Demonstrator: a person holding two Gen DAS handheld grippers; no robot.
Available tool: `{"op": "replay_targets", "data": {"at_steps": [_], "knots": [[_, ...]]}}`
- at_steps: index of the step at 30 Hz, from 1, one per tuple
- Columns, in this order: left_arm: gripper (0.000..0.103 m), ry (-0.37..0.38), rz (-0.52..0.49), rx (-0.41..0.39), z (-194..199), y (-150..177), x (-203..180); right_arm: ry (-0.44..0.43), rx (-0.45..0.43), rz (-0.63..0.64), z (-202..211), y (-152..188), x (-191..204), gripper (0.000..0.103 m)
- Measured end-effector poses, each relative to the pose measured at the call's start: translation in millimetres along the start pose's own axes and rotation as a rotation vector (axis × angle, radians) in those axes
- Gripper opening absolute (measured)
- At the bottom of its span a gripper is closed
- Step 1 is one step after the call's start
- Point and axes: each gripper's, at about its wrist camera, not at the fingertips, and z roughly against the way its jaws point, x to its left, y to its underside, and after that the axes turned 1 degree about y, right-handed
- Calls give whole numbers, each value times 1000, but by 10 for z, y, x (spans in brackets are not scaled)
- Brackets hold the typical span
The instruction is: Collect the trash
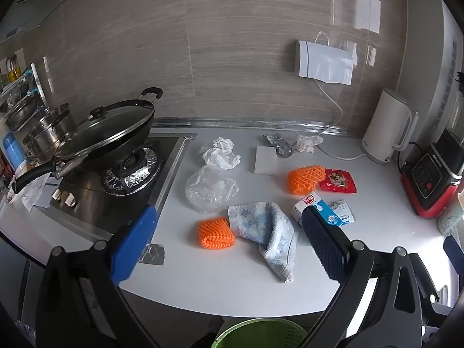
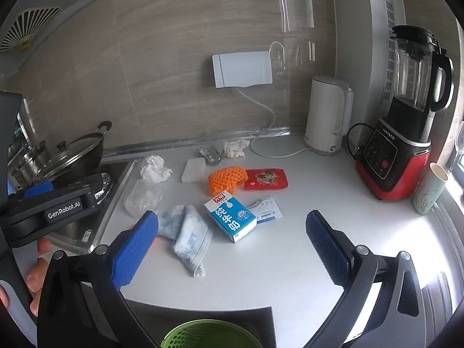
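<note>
Trash lies on the white counter: two orange foam nets, a clear plastic bag, crumpled white plastic, a blue milk carton, a red packet, a small white-blue wrapper, foil and tissue. A blue-white towel lies in the middle. My left gripper is open above the counter's front, over the towel. My right gripper is open, near the carton. A green bin sits below the counter edge.
A stove with a lidded wok and steel pot is at left. A white kettle, red-black blender and a cup stand at right. A white sponge lies near the wall.
</note>
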Motion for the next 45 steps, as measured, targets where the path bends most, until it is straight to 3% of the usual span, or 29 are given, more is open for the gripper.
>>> {"op": "replay_targets", "data": {"at_steps": [45], "knots": [[95,0,1,-8,-17,50,39,7,-2,24,-43,-35,-25,101]]}}
